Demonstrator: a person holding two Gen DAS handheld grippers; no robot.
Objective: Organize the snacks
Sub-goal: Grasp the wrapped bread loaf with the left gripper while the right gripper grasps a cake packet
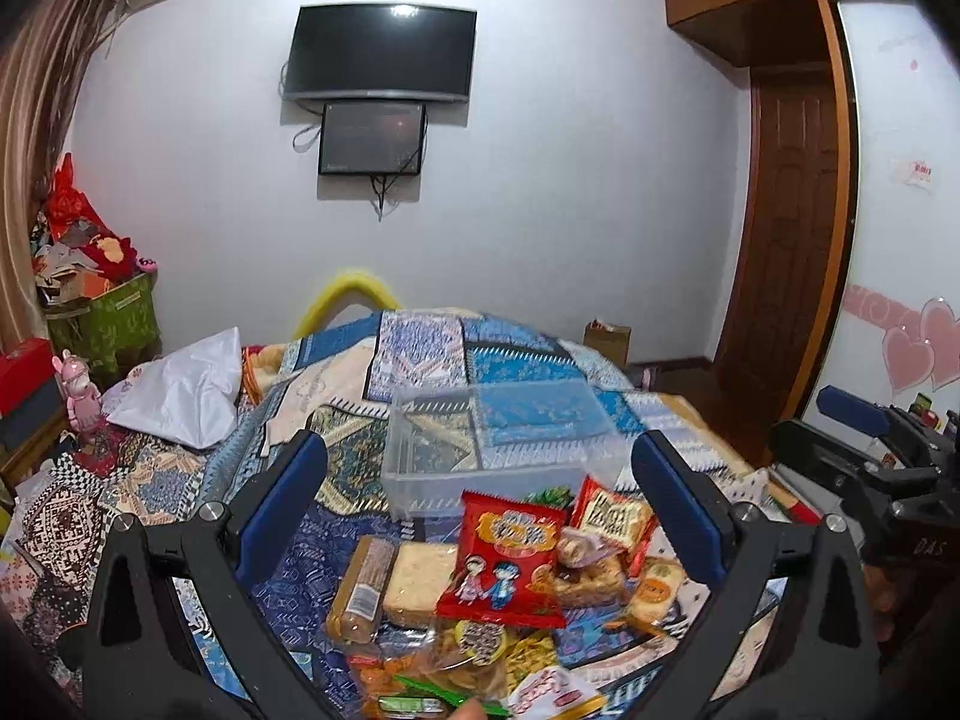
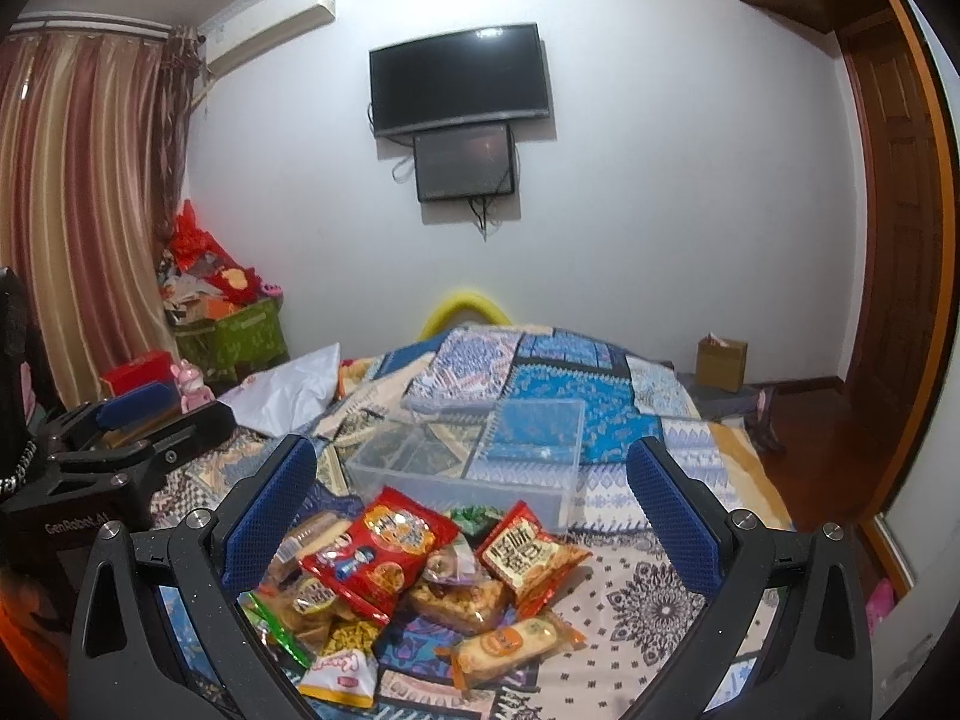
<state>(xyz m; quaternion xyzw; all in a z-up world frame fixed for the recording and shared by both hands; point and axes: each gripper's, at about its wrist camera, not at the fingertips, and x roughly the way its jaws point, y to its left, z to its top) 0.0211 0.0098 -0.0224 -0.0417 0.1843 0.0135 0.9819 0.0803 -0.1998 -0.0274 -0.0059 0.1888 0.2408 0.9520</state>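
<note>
Here, nearest the lens, the left gripper [image 1: 477, 516] and the right gripper [image 2: 471, 513] both stand with jaws spread wide and nothing between the blue pads, each hovering over the snack pile [image 1: 498, 588] on the patterned bedspread [image 1: 180, 480]. The pile lies just in front of the clear plastic box [image 1: 492, 438], its red cartoon packet [image 1: 507, 558] on top, partly covering a pale bread slice [image 1: 417, 579] and other wrappers whose print is too small to read. The pile's near edge is cut off by the frame in the left view. The orange-labelled bun [image 2: 510, 642] lies at the pile's near right side. Through the box only the bedspread pattern shows. Left of the box lies a white bag [image 1: 186, 390]. Beyond the box, a yellow arc [image 1: 348, 294] peeks over the bed's far edge, mostly hidden, and a dark television [image 1: 381, 54] hangs on the wall.
</note>
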